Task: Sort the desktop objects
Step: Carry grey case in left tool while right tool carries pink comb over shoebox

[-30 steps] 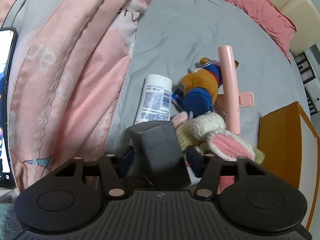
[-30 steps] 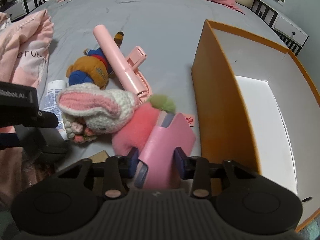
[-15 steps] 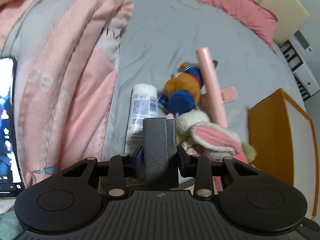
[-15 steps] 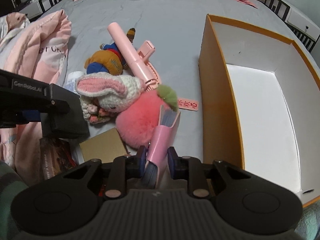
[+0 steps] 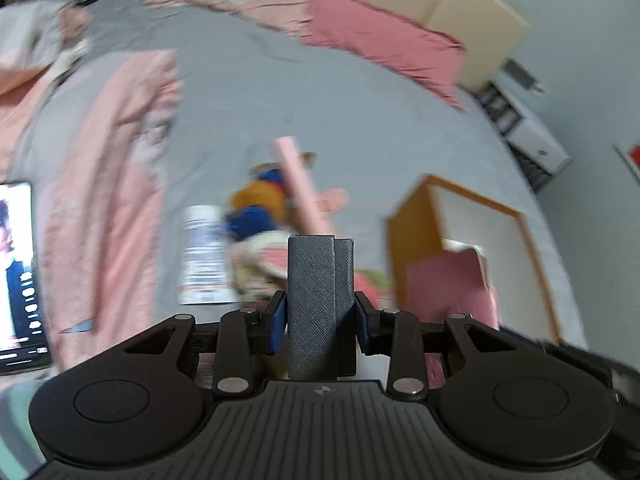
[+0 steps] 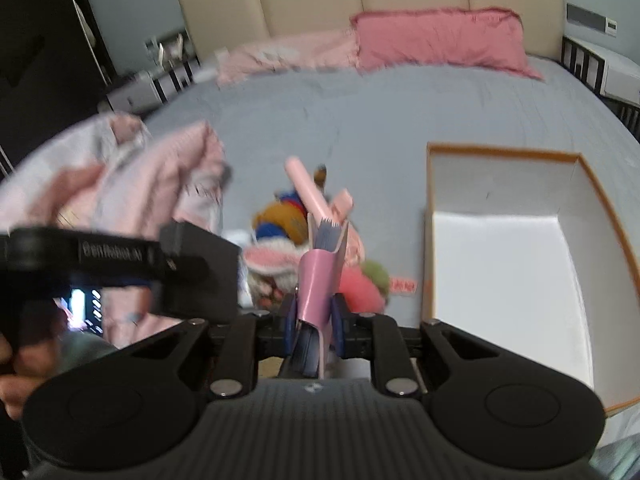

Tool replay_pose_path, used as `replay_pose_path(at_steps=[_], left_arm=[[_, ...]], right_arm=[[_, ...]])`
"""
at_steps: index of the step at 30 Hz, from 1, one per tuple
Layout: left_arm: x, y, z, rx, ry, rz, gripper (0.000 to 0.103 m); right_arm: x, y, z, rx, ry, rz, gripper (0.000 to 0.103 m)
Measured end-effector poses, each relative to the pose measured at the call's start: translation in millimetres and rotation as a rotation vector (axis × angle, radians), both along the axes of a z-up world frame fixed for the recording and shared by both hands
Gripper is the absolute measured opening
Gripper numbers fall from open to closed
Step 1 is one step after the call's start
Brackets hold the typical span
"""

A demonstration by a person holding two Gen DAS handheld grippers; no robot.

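Between my left gripper's (image 5: 320, 322) pads I pinch a dark grey textured box (image 5: 320, 304); my right gripper (image 6: 314, 326), which was just closing, clamps a pink notebook (image 6: 320, 284). Beyond, plush toys (image 6: 280, 216) lie on the grey bedsheet (image 6: 400, 108) beside the orange-edged white cardboard box (image 6: 500, 264).

Each gripper is matte black plastic: a ribbed centre plate flanked by 2 round housings with a disc inset in each, and 2 angled link arms ending in silver screws. The left gripper (image 5: 320, 322) and right gripper (image 6: 312, 320) both carry dark blue pads (image 5: 276, 322) on their fingers. White lettering runs along the side of the left one where the right wrist view shows it, too blurred to read.
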State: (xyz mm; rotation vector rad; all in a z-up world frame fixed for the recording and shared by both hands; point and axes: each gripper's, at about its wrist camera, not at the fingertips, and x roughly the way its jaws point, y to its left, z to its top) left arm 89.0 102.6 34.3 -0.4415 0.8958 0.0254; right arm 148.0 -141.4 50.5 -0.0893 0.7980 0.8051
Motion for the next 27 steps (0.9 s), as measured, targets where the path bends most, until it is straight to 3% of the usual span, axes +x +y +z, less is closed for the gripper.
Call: replay_pose_path(at_steps=[6, 11, 18, 27], left_arm=[[12, -54, 25, -0.079, -0.087, -0.140, 0.039], [36, -102, 24, -0.116, -0.091, -0.244, 0.039], [65, -154, -8, -0.084, 0.004, -0.308, 0.038], [87, -184, -51, 0.027, 0.164, -0.321, 0.038]], right_arm=[[14, -57, 36, 0.076, -0.070, -0.089, 0.019], [30, -99, 34, 0.077, -0.077, -0.180, 0.019], [54, -128, 5, 0.068, 0.009, -0.221, 0.019], [87, -137, -42, 0.017, 0.111, -0.233, 0.019]])
